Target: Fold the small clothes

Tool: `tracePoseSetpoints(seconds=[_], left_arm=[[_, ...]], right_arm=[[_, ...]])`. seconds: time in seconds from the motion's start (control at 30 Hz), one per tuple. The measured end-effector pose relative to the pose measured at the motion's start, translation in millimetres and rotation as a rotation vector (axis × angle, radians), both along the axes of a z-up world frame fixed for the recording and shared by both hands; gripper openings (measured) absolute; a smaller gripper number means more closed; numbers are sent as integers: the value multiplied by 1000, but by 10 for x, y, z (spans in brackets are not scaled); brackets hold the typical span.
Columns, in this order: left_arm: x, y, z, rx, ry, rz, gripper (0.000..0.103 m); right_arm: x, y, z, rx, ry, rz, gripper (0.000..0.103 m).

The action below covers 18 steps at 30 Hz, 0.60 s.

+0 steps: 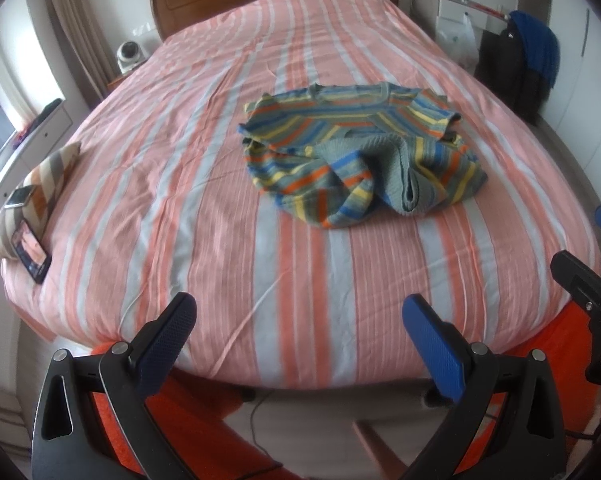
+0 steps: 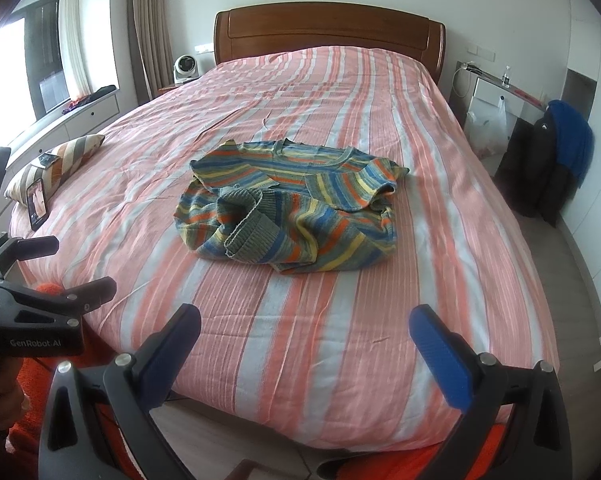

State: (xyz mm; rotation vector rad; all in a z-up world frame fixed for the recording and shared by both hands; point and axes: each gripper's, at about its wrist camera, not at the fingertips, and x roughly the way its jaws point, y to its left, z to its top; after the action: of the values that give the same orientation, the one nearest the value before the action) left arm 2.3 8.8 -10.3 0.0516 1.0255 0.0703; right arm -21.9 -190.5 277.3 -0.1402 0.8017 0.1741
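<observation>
A crumpled striped knit sweater (image 1: 360, 152) lies in the middle of a bed covered with a pink-and-white striped bedspread (image 1: 180, 184), while the left gripper (image 1: 300, 320) and right gripper (image 2: 306, 334) hover at the foot of the bed, both spread wide, holding nothing.

A wide bed under a pink, orange and grey striped cover (image 2: 340, 280) fills the room, backed by a curved brown wooden headboard (image 2: 328, 36). On its left edge lies a diagonally striped brown and cream cushion (image 2: 66, 158), with a dark phone (image 2: 36, 202) propped against it. A small white round fan (image 2: 186, 67) stands beside the headboard. To the right, a blue garment (image 2: 572, 140) drapes over dark clothing (image 2: 536, 168), near a white plastic bag (image 2: 488, 126).
</observation>
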Motion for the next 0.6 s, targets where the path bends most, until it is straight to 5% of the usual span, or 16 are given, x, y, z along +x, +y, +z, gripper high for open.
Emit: tracePoseSetpoints(seconds=[0.6], left_arm=[[-7, 10, -30, -32, 44, -2, 103]], right_arm=[[-6, 15, -39, -12, 2, 3, 103]])
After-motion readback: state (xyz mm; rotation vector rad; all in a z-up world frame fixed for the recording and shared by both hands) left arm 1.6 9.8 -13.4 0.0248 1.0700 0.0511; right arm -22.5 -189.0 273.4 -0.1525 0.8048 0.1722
